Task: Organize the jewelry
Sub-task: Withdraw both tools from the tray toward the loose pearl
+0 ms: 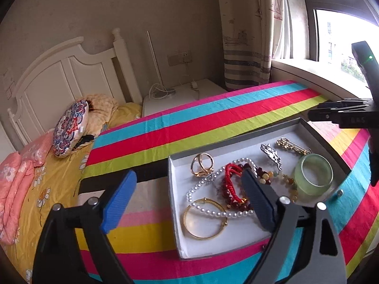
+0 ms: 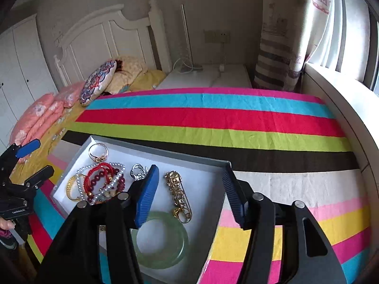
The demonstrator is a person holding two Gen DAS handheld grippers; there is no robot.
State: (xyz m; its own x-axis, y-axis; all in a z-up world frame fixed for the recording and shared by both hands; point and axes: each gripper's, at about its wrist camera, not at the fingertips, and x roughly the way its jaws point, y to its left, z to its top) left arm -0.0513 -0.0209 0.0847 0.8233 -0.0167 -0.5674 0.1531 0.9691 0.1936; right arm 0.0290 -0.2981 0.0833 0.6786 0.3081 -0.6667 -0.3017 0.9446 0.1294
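Note:
A grey box with a white floor [image 1: 187, 241] [image 2: 208, 189] lies on the striped cloth and holds jewelry: a gold bangle [image 1: 204, 220] [image 2: 71, 188], a pearl strand [image 1: 213, 209] [image 2: 111, 184], red bead and cord bracelets [image 1: 231, 189] [image 2: 97, 177], a gold ring [image 1: 202, 164] [image 2: 98, 152], a silver clip [image 1: 271, 155] [image 2: 137, 171], a gold brooch [image 1: 292, 145] [image 2: 178, 194] and a green jade bangle [image 1: 313, 175] [image 2: 163, 243]. My left gripper [image 1: 189, 194] is open above the box's left side. My right gripper [image 2: 190, 195] is open over the brooch, above the jade bangle.
The striped cloth [image 1: 213, 118] [image 2: 213, 118] covers the table. A bed with pillows [image 1: 71, 127] [image 2: 99, 82] lies to the left, a white nightstand [image 1: 184, 94] behind, a curtain and window sill [image 2: 331, 90] to the right.

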